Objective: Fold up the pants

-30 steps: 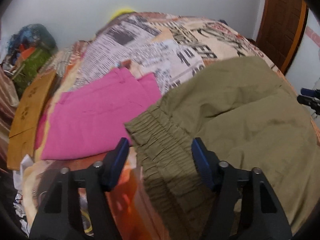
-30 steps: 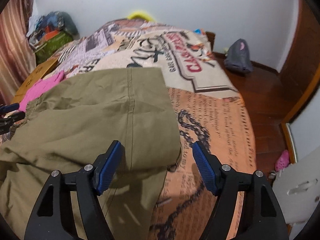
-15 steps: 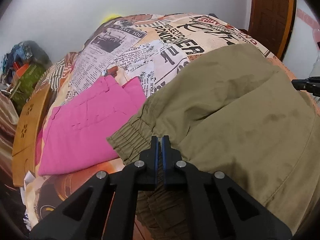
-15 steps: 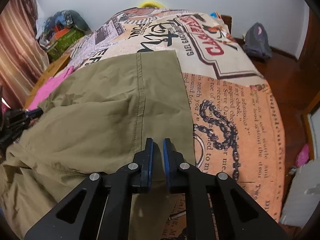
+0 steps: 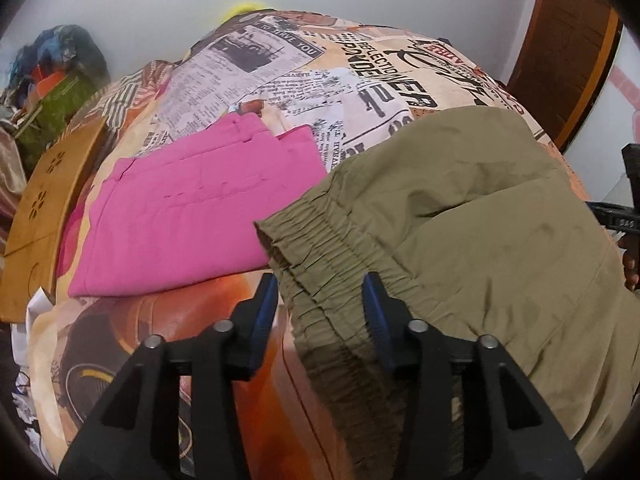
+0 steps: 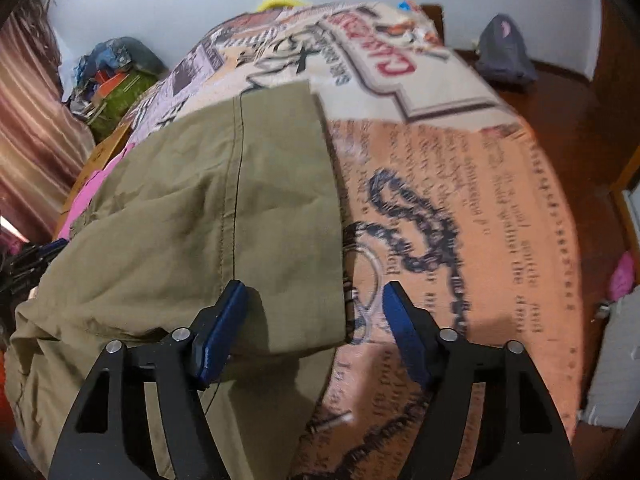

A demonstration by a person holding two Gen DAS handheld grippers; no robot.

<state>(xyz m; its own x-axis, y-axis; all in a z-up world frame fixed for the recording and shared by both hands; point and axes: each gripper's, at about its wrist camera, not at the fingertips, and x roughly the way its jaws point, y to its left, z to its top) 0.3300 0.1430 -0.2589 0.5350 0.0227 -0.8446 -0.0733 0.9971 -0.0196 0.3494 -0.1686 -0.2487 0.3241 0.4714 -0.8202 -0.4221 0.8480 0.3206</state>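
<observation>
Olive green pants (image 5: 480,248) lie folded over on a bed with a newspaper-print cover (image 5: 320,72). Their gathered elastic waistband (image 5: 320,248) lies between the fingers of my left gripper (image 5: 320,304), which is open and holds nothing. In the right wrist view the pants (image 6: 200,220) show their hem end, with a straight folded edge on the right. My right gripper (image 6: 314,312) is open over the near right corner of the upper layer and holds nothing.
Folded pink pants (image 5: 192,208) lie on the bed left of the olive pair. A wooden board (image 5: 40,208) and a pile of bags (image 5: 60,80) stand at the far left. A dark bag (image 6: 504,52) lies on the wooden floor at right.
Both grippers were open a second ago, shut on the pants half a second ago, and are open again now. The pants' upper layer now lies flat on the lower one.
</observation>
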